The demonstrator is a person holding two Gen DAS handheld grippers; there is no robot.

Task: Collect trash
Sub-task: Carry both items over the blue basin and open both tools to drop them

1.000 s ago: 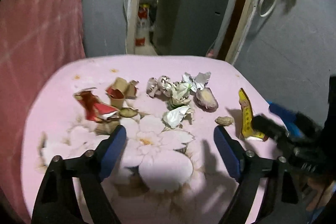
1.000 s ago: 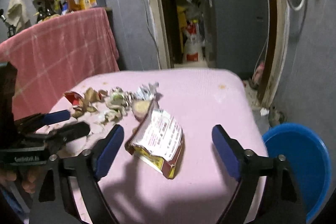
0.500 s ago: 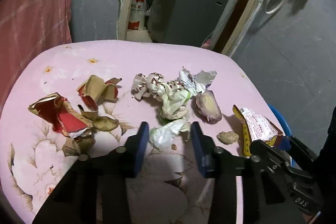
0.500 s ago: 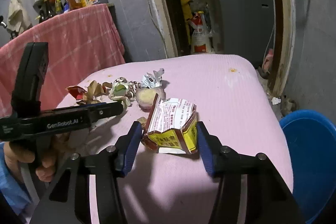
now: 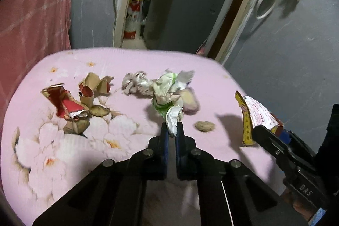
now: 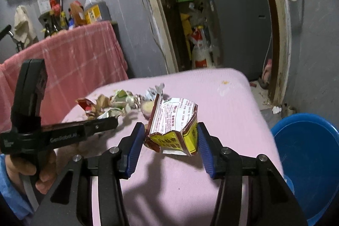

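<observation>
Over the last second both grippers have gone from wide open to closed on a piece of trash. The left gripper [image 5: 172,130] now has its blue pads almost together, pinching the lower tail of a crumpled white paper scrap [image 5: 174,120] that sticks up out of the narrow gap between them; a second ago that scrap lay free well ahead of the spread jaws. The right gripper [image 6: 169,141] has narrowed to about the width of the torn snack packet [image 6: 174,122], which sits squarely between its pads; the right pad presses the packet's yellow edge, and the left pad looks to be touching the dark red edge, though blur makes that contact hard to confirm. Both picks therefore seem made, and the next stage is probably carrying them to the blue basin [image 6: 307,162], which lies to the right of the right jaws, beyond the edge of the pink floral cloth [image 5: 190,69]. Ahead of the left jaws the rest of the litter remains: a white-and-green wrapper wad [image 5: 163,92], torn red cardboard [image 5: 63,103] off to the left and a small brown lump [image 5: 204,126] just to the right. Whether either item is clear of the cloth cannot be told; the packet's underside is hidden, and the basin is cut off by the frame.
</observation>
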